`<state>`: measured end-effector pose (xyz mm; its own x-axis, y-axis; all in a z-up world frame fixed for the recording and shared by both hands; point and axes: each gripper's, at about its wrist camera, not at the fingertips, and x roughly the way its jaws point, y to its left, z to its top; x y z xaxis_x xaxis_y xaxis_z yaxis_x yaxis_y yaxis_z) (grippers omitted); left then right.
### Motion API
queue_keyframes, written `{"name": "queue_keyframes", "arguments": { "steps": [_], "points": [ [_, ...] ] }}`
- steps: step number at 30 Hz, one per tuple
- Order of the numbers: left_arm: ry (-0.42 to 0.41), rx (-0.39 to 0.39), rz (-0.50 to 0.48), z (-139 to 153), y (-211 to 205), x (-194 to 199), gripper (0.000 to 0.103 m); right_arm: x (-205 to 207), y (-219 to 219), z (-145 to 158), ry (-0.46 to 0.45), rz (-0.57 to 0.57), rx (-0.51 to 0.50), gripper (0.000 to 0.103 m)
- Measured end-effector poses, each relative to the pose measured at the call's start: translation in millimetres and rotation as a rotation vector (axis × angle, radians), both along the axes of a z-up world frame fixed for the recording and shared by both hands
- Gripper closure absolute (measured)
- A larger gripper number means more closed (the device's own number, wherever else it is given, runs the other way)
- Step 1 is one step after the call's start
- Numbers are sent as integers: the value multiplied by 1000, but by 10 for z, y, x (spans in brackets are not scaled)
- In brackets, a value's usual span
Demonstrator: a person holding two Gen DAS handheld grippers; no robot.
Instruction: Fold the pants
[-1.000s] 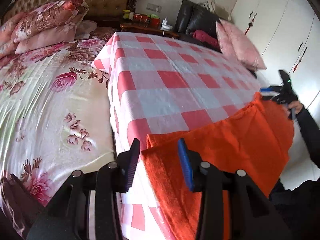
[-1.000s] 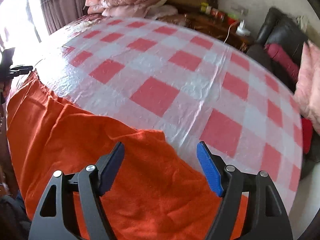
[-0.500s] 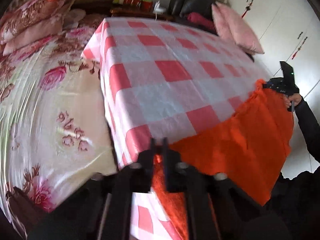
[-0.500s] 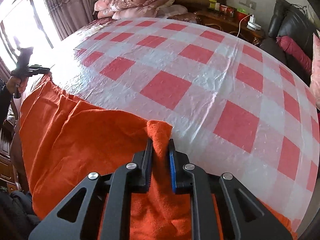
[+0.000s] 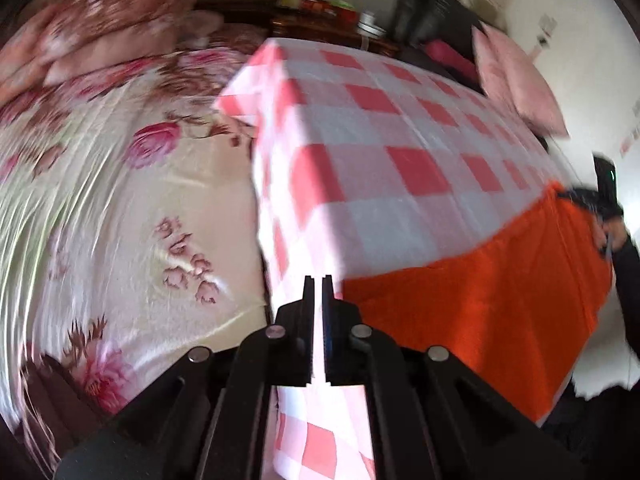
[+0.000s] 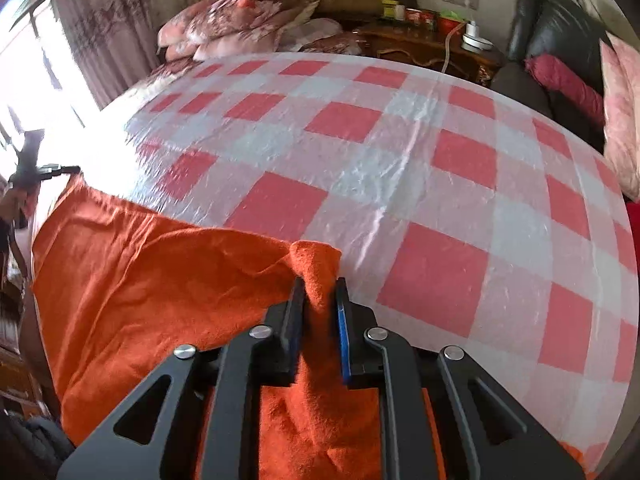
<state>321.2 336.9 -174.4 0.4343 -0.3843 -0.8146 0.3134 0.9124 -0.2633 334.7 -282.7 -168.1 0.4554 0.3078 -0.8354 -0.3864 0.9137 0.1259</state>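
The orange pants (image 6: 152, 280) lie over the near edge of a table with a red and white checked cloth (image 6: 360, 168). My right gripper (image 6: 319, 292) is shut on one corner of the pants and lifts it off the cloth. In the left wrist view the pants (image 5: 480, 304) stretch from beside my left gripper (image 5: 318, 284) to the right gripper (image 5: 600, 200) at the far right. The left jaws stand closed; no orange cloth shows between their tips, only checked cloth behind the slit. In the right wrist view the left gripper (image 6: 36, 168) is at the pants' far left corner.
A bed with a floral cover (image 5: 120, 200) runs along the table's left side, with pillows (image 6: 240, 20) at its head. A wooden nightstand with jars (image 6: 420, 36), a dark sofa (image 6: 560, 40) and pink cushions (image 5: 516, 80) stand behind the table.
Both grippers went from open to shut. The right one closed on the pants' corner and has raised it. The left one has lifted and swung; its view is blurred.
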Motion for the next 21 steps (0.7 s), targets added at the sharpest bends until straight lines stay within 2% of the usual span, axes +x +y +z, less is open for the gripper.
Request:
{"name": "queue_keyframes", "arguments": {
  "steps": [2,3,7,9,10,12,13,14,16,17,18,19,21],
  "points": [
    [-18,-44,60,43,116,-92,86,-30,-58,20,-19,-44,-8,69],
    [-44,-80,83,95,173,-217,85,-57,-98,48,-36,-63,-3,63],
    [-98,-194,116,184,203,-706,67,-308,-300,246,-113,-201,27,58],
    [-97,-236,130,149,163,-848,65,-550,-329,332,-150,-261,32,58],
    [-97,-228,146,138,142,-857,65,-747,-299,363,-174,-284,40,57],
    [-106,-195,168,127,71,-774,67,-1103,-212,369,-219,-334,37,38],
    [-110,-181,176,126,39,-703,67,-1356,-120,327,-235,-356,35,34],
    [-110,-171,178,128,6,-647,67,-1484,-64,302,-237,-355,26,33],
    [-98,-101,174,91,-95,-477,70,-1803,109,214,-246,-353,-20,32],
    [-75,-68,175,51,-138,-396,98,-1937,178,175,-253,-352,-41,31],
    [-60,-46,161,26,-183,-345,99,-2073,253,125,-255,-347,-54,28],
    [-81,-2,158,63,-233,-331,100,-2136,306,83,-250,-330,-67,27],
    [-114,43,167,149,-275,-332,100,-2256,413,-20,-263,-318,-163,27]
  ]
}}
